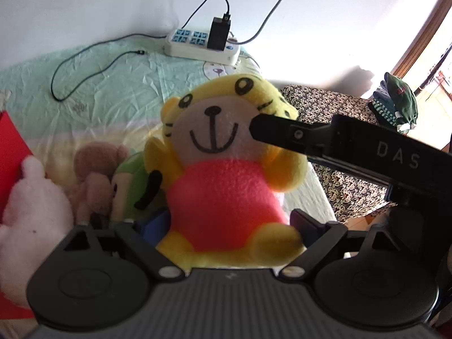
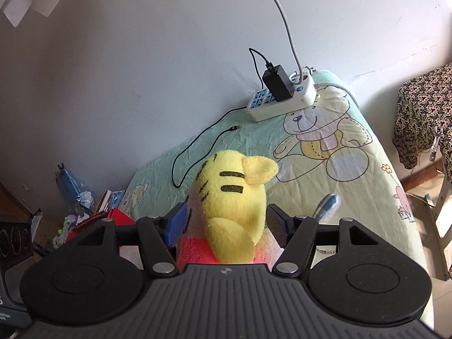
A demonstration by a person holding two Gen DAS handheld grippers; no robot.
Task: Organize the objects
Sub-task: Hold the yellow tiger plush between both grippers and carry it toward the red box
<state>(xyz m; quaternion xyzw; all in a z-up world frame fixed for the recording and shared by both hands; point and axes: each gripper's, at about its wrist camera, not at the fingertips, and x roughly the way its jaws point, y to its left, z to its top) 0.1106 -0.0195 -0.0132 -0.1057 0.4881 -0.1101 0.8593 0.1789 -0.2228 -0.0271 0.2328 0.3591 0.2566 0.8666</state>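
Left hand-held gripper (image 1: 226, 223): jaws spread wide around the lower body of the yellow tiger plush toy (image 1: 226, 175); whether the pads press on it cannot be told.
Right hand-held gripper (image 2: 224, 223): jaws set at medium width on either side of the same toy, seen from behind; a small gap shows at each pad, so a grip cannot be confirmed. In the left wrist view one of its black fingers (image 1: 271, 131) reaches in from the right and touches the toy's cheek.
Yellow tiger plush toy: upright between both grippers, pink belly and smiling face turned to the left wrist camera, striped back of the head turned to the right wrist camera.
Other plush toys: a brown one (image 1: 96, 175), a green one (image 1: 130, 186) and a white one (image 1: 34, 197), crowded just left of the left hand-held gripper.
Red box (image 1: 11, 147): behind the white plush, far left.
Counter (image 2: 367, 169): covered with a pale green cloth printed with a teddy bear.
Power strip (image 1: 202, 45): well ahead of both grippers by the wall, with a black adapter (image 1: 219, 35) plugged in and a black cable (image 1: 82, 67) looping across the cloth.
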